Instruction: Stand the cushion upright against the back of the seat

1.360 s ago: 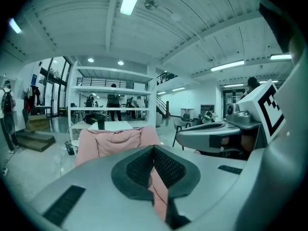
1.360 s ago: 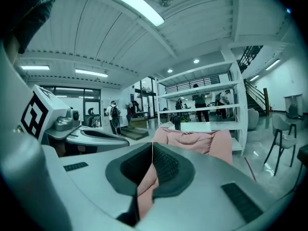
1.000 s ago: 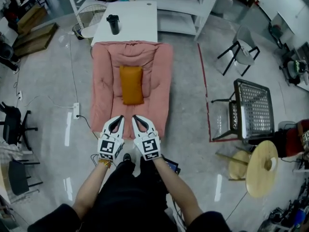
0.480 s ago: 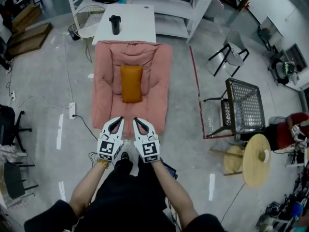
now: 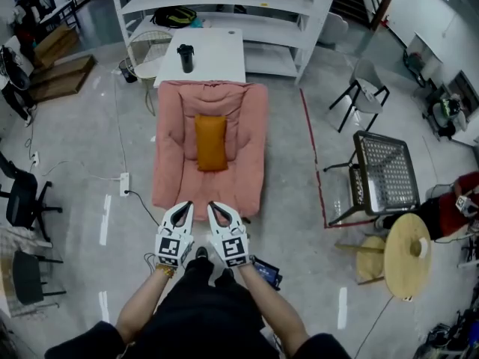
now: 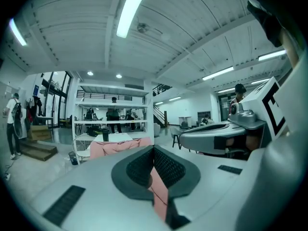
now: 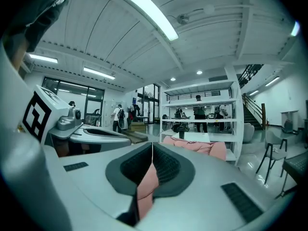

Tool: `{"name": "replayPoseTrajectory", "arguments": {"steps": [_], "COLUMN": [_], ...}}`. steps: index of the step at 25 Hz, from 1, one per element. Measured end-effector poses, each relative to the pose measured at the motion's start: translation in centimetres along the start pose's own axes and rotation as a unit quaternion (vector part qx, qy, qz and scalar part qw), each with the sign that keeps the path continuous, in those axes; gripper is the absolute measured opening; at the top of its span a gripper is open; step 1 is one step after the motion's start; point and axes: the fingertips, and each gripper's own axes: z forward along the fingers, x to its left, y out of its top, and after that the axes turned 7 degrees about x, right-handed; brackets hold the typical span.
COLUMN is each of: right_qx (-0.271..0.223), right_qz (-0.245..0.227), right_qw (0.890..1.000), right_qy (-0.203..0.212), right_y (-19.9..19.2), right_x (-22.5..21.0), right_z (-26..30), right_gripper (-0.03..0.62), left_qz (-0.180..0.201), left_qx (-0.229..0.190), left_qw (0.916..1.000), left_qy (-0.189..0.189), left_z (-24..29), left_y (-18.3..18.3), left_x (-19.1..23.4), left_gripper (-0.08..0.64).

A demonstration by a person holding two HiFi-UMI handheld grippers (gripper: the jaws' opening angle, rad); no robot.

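An orange cushion (image 5: 211,142) lies flat in the middle of a pink padded floor seat (image 5: 171,167), its long side running toward the seat's back. My left gripper (image 5: 187,204) and right gripper (image 5: 211,205) hover side by side at the seat's front edge, well short of the cushion. Both are shut and hold nothing. In the left gripper view the left gripper (image 6: 154,148) points at the pink seat (image 6: 115,147). In the right gripper view the right gripper (image 7: 152,146) does the same, with the pink seat (image 7: 202,148) ahead; the cushion is hidden there.
Behind the seat stands a white table (image 5: 217,51) with a black bottle (image 5: 185,57), then white shelving (image 5: 224,6). A black mesh chair (image 5: 389,174) and a round wooden table (image 5: 406,256) are to the right. A power strip (image 5: 124,184) with its cable lies left of the seat.
Both grippers have drawn back together from over the seat's front part to its front edge. The seat now looks smaller and farther off. The cushion has not moved on the seat.
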Motion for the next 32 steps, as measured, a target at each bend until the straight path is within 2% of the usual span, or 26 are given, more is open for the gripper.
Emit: {"name": "replayPoseTrajectory", "arguments": {"steps": [6,13,25,32], "right_qx": [-0.014,-0.015,-0.001,0.000], "right_qz": [-0.014,-0.014,-0.009,-0.009], "right_qw": [1.000,1.000,1.000,1.000], "right_qy": [0.013,0.004,-0.019,-0.015], "right_y": [-1.2,-1.9,-2.1,-1.9], "right_x": [0.2,1.3,3.6,5.9], "right_z": [-4.4,-7.9,-7.8,-7.0], "right_gripper": [0.018,0.018,0.017,0.015], "left_qz": [0.004,0.014,0.014,0.010], "left_qx": [-0.001,-0.016,-0.026,-0.031], "left_qw": [0.9998,0.9997,0.9996,0.9995], "left_qy": [0.020,0.010,-0.006,-0.006], "left_z": [-2.7,-4.8,-6.5,-7.5], "left_y": [0.2,0.7,0.4,0.1], "left_x": [-3.8,-6.7,-5.6,-4.1], "left_gripper": [0.012,0.012,0.012,0.012]}}
